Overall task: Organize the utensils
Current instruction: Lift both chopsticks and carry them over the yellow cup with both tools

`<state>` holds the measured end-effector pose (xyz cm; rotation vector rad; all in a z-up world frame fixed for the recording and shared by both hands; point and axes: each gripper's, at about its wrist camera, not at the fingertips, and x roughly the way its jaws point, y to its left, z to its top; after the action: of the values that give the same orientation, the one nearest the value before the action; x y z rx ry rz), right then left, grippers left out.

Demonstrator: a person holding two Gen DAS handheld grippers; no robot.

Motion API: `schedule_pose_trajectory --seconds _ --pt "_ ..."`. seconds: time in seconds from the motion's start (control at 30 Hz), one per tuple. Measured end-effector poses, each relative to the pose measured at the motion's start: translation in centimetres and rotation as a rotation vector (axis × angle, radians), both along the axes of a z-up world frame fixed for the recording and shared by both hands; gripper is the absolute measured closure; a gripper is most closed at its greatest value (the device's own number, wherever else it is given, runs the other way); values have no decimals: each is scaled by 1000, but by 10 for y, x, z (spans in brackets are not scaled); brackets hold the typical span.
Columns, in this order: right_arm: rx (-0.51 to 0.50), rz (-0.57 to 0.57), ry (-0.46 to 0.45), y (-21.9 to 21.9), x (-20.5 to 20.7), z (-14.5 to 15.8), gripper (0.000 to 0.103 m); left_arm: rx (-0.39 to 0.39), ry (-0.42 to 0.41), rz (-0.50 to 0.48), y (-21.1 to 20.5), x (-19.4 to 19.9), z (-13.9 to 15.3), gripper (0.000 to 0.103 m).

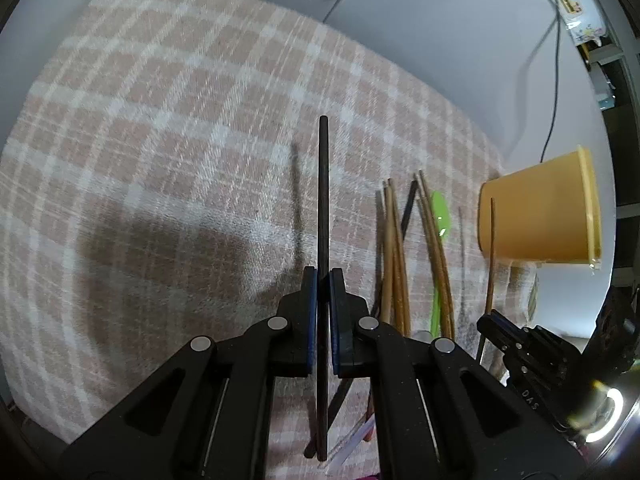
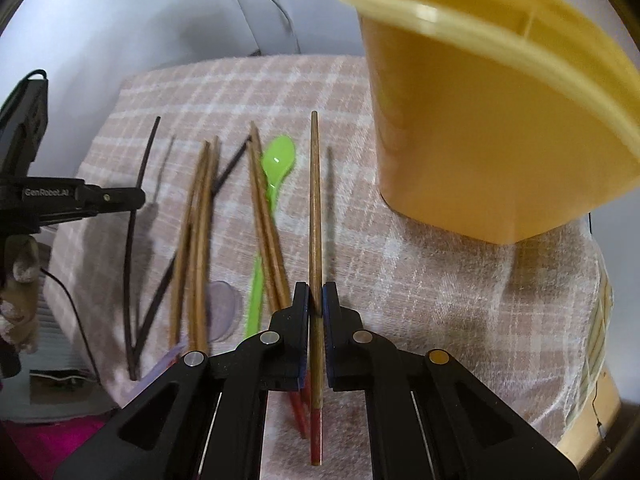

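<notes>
on pink plaid tablecloth (image 1: 160, 120), yellow cup (image 1: 540, 208)

"GenRobot.AI" is printed in pale letters on the black left gripper (image 2: 120, 197); "DAS" is printed on the right gripper (image 1: 490, 322).

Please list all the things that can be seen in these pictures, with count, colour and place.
cup: one, yellow, on the cloth, far right
cloth: one, pink and white check, under everything
wooden chopsticks: several, brown, lying mid-cloth; exact count unclear
dark chopstick: one more, lying among the wooden ones
spoon: one, green, beside the wooden chopsticks
clear spoon: one, near edge, partly hidden
left gripper: shut on a black chopstick
right gripper: shut on a brown chopstick, red-ended
</notes>
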<state>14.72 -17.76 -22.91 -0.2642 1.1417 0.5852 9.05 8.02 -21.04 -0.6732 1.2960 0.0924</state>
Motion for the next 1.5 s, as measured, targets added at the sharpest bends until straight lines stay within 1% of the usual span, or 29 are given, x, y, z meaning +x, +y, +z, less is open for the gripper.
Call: schedule_pose_trajectory --seconds 0.27,0.6,0.77,0.93,1.13,1.3,1.4,1.5 --pt "91 6 -39 -1 -8 34 98 24 -92 -28 -1 -8 43 100" --pt "206 -50 -95 -19 -18 74 98 56 -213 -111 -22 -11 100 100" --pt "259 -93 -126 -33 -19 93 98 46 -282 -153 -39 -7 129 100" --pt "297 -130 -160 -48 -21 106 98 40 -345 -192 -56 1 155 100" --pt "340 -171 -212 -65 -18 128 98 32 -416 -234 -71 13 188 100" --pt "366 -202 -273 -78 -7 151 98 26 -484 -270 -82 27 220 100" --pt "368 -209 -314 -83 2 166 98 39 -522 -290 -89 36 236 100" --pt "362 -216 -353 -85 14 175 98 51 -550 -301 -96 47 249 100"
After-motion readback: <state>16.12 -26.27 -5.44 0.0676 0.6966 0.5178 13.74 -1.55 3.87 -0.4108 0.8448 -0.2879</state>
